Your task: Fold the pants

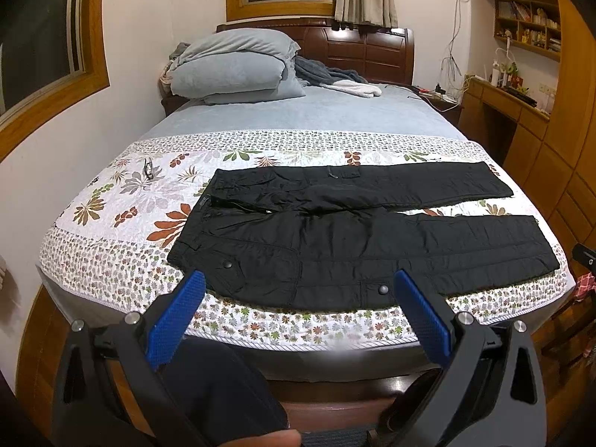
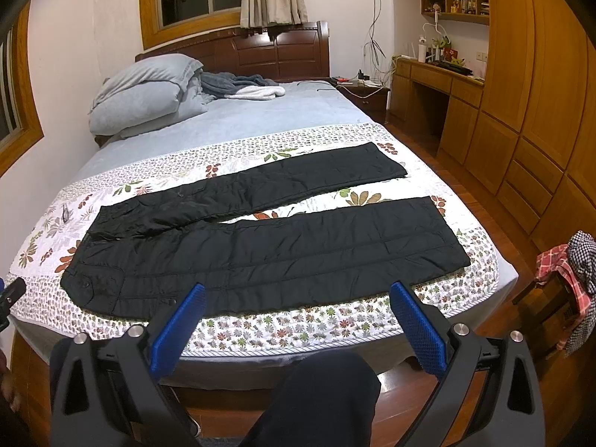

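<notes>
Black pants (image 1: 354,234) lie flat on the flowered quilt (image 1: 123,223) at the foot of the bed, waist to the left, the two legs spread apart and running right. They also show in the right wrist view (image 2: 260,246). My left gripper (image 1: 298,279) is open and empty, held off the bed's near edge before the waist and thigh part. My right gripper (image 2: 296,290) is open and empty, held off the near edge before the nearer leg. Neither touches the pants.
A folded grey duvet (image 1: 234,67) and a crumpled blanket (image 1: 335,78) lie at the head of the bed. Glasses (image 1: 148,167) rest on the quilt left of the pants. A chair with checked clothes (image 2: 570,272) stands right. Wooden cupboards (image 2: 540,111) line the right wall.
</notes>
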`<state>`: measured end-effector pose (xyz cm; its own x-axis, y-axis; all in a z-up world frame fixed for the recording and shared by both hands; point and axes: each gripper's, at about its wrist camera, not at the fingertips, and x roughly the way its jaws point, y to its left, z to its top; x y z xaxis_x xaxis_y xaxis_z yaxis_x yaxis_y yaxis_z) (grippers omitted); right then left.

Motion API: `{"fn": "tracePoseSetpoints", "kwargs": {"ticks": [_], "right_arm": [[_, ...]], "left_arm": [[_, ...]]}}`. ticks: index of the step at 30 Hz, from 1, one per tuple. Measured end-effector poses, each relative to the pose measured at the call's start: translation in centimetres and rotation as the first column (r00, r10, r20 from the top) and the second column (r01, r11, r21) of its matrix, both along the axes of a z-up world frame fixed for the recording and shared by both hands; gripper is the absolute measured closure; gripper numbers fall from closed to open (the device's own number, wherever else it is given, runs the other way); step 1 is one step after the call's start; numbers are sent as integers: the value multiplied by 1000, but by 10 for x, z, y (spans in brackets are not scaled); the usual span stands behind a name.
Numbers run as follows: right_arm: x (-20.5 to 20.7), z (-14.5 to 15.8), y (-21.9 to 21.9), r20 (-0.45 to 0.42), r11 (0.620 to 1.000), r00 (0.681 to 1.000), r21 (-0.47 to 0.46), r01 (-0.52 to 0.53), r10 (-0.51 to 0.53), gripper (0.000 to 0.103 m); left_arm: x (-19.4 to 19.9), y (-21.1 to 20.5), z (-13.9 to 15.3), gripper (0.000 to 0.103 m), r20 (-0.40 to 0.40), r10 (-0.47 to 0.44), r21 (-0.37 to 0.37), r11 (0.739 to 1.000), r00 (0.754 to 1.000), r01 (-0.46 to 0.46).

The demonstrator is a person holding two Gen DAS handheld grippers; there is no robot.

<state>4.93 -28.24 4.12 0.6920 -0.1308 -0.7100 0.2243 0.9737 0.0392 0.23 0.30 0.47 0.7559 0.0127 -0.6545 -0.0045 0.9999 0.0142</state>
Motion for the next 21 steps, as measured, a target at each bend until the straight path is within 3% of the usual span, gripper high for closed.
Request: {"fn": "tracePoseSetpoints", "kwargs": {"ticks": [21], "right_arm": [[-1,-5,-4,-3,1000,1000,3,5,-5,3]], "left_arm": [[-2,-4,1,2,-1,-1,4,1000,1000,1]]}}
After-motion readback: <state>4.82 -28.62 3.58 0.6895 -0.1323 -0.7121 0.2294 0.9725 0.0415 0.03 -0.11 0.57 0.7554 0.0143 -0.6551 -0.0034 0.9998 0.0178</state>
